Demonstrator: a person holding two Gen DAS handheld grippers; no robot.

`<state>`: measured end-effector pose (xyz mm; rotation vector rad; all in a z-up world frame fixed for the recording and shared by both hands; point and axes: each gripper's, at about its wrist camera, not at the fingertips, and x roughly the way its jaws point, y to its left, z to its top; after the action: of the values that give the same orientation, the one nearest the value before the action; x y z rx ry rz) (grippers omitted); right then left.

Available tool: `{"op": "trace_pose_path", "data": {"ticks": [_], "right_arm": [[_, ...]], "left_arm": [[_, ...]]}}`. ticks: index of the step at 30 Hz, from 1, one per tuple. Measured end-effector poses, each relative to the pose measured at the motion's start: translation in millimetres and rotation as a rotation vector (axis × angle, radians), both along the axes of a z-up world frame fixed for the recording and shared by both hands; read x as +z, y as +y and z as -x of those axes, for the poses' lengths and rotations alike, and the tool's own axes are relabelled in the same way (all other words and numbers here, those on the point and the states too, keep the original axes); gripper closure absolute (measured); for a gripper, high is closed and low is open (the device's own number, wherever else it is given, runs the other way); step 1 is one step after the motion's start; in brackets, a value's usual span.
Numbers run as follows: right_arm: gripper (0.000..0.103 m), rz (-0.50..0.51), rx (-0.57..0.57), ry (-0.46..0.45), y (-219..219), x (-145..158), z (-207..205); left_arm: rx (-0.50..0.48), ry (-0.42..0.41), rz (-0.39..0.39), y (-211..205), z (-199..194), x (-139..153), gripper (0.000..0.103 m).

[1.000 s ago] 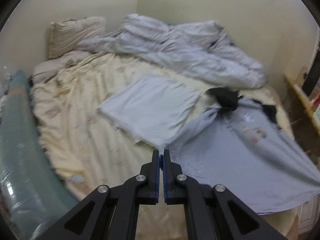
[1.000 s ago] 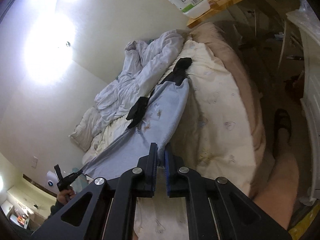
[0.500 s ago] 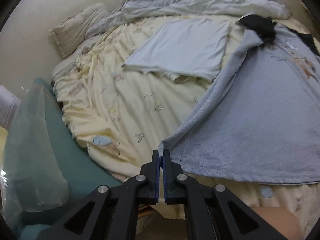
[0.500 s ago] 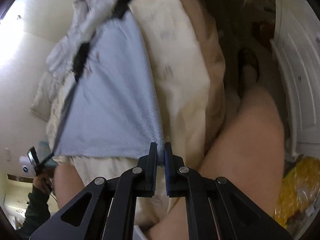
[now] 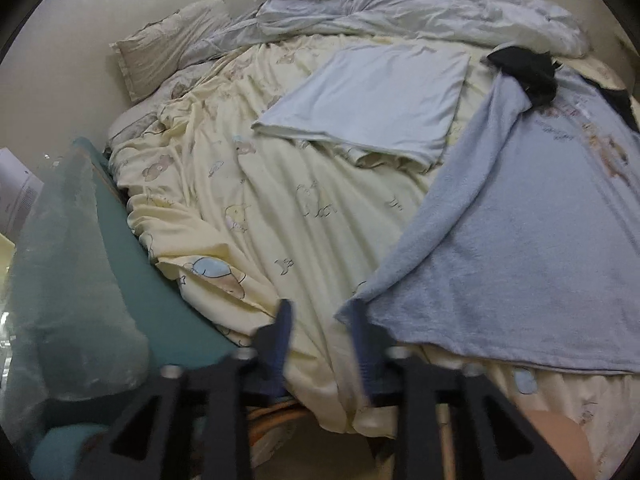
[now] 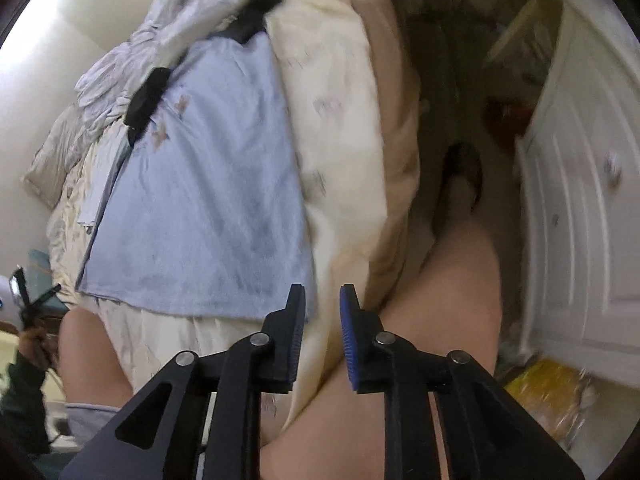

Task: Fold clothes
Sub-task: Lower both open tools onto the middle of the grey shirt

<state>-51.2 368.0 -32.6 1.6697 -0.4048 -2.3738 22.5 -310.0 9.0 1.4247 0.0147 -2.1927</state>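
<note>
With both the left gripper [image 5: 320, 312] and right gripper [image 6: 322, 300] parted and empty, the blue shirt [image 5: 520, 248], spread flat beside the folded cloth [image 5: 368, 96], is best regripped at its hem corners.

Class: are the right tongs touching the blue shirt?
Apart. The right wrist view shows the right tongs open, with the blue shirt lying beyond the fingertips.

Pale blue garment [image 5: 520, 240] with black trim on cream cartoon-print sheet [image 5: 280, 208].

Crumpled white duvet [image 5: 420, 0] and beige pillow [image 5: 168, 44] on the yellow sheet [image 5: 280, 208], white door [image 6: 580, 200] nearby
</note>
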Motion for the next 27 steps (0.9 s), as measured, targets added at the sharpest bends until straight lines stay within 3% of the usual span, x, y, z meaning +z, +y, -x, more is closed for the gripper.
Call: {"op": "trace_pose_path", "data": {"ticks": [2,5,7,13,17,21,24,27], "right_arm": [[0.081,0.013,0.017,0.073,-12,12,8],[0.081,0.086,0.09,0.126,-46,16,24],[0.081,0.113,0.159,0.128,-76,11,36],[0.081,-0.035,0.362,0.092,-176,-18,74],[0.081,-0.126,0.38,0.129,-209,-33,89],[0.078,-0.231,0.404,0.105,-224,-64,89],[0.078,-0.289,0.449,0.126,-223,-76,69],[0.078,-0.308,0.463,0.099,-212,-73,48]], "left_arm": [[-0.03,0.08,-0.046,8,2,15,0.06],[-0.106,0.188,-0.137,26,10,34,0.06],[-0.182,0.164,-0.192,52,28,29,0.06],[-0.333,0.046,-0.285,160,88,-19,0.06],[-0.425,-0.026,-0.329,229,123,-53,0.06],[-0.381,-0.118,-0.329,251,121,-101,0.06],[-0.433,-0.123,-0.24,264,99,-107,0.059],[-0.435,-0.151,-0.293,258,83,-106,0.059]]}}
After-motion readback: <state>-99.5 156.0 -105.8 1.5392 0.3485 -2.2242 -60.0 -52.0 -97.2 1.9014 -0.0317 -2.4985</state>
